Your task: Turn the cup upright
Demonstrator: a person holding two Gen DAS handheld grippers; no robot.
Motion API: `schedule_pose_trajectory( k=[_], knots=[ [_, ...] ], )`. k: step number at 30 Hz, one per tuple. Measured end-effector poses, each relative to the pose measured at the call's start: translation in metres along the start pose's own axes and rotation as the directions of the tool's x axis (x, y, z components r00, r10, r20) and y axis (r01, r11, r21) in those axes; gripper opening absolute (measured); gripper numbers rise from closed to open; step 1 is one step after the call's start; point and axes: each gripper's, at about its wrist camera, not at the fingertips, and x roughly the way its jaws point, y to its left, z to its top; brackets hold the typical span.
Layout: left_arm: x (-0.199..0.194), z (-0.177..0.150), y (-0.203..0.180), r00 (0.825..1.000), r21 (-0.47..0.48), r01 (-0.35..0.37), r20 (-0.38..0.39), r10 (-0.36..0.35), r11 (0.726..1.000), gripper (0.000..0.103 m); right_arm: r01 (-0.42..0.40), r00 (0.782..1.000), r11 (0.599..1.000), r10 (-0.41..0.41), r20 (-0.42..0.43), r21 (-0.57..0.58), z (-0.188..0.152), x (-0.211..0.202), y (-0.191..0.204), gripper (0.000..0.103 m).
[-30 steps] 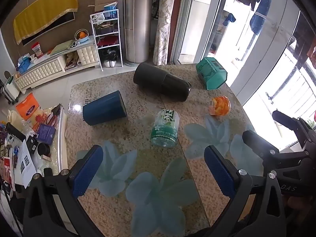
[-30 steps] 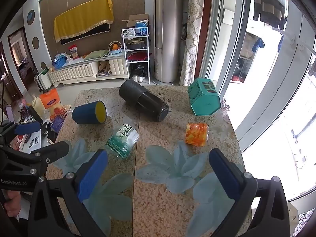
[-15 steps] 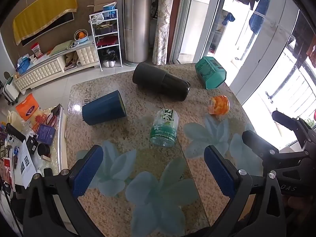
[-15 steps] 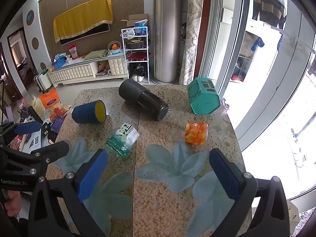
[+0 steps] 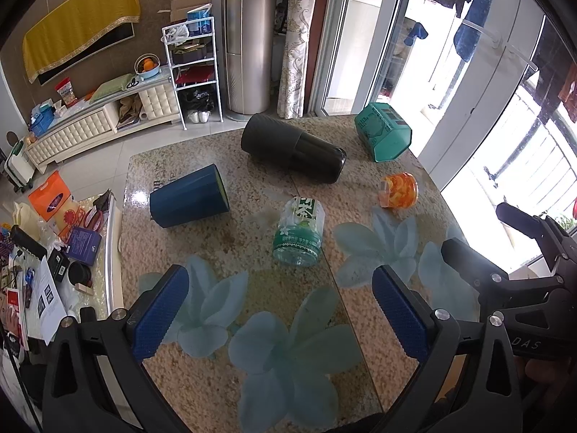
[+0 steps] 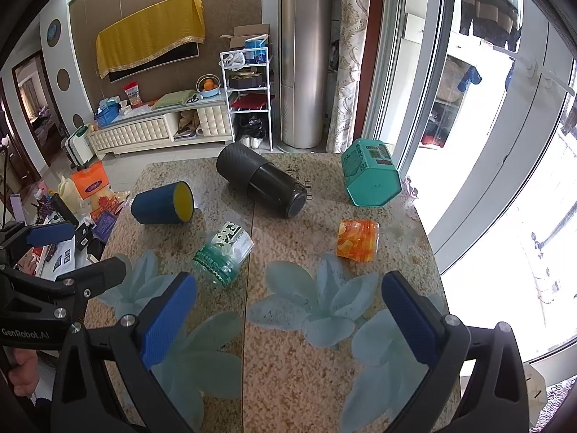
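A dark blue cup (image 5: 189, 200) with a yellow inside lies on its side at the left of the stone table; it also shows in the right wrist view (image 6: 162, 203), mouth facing right. My left gripper (image 5: 277, 312) is open and empty, above the near part of the table, well short of the cup. My right gripper (image 6: 288, 319) is open and empty too, over the near middle. The left gripper shows at the left edge of the right wrist view (image 6: 68, 259), and the right gripper at the right edge of the left wrist view (image 5: 505, 249).
On the table (image 5: 252, 324) lie a black tumbler (image 5: 292, 151), a green-labelled clear bottle (image 5: 298, 234), an orange jar (image 5: 398, 190) and a teal hexagonal tin (image 5: 382, 131). A cluttered low table (image 5: 54, 263) stands left of it. Glass doors are on the right.
Both views have shifted very slightly; the objects sit marginally higher in frame. Nothing on the table has moved and both grippers stay open.
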Motion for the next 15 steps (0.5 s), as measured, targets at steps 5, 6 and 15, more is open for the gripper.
schedule_pose_trajectory(
  k=[5,6,15],
  knots=[
    [0.0000,0.0000,0.0002,1.000,0.001,0.001,0.000,-0.001,1.000,0.102,0.001,1.000,1.000,-0.001,0.000,0.000,-0.0009,-0.0002,0.0001,0.103],
    [-0.0002,0.0000,0.0001,1.000,0.001,0.001,0.001,-0.001,1.000,0.102,0.000,1.000,1.000,0.000,0.000,0.000,-0.0009,-0.0003,0.0002,0.103],
    [-0.0024,-0.0014,-0.0027,1.000,0.001,0.003,-0.002,-0.003,1.000,0.102,-0.001,1.000,1.000,0.001,0.000,0.000,-0.0010,-0.0007,0.0005,0.103]
  ],
)
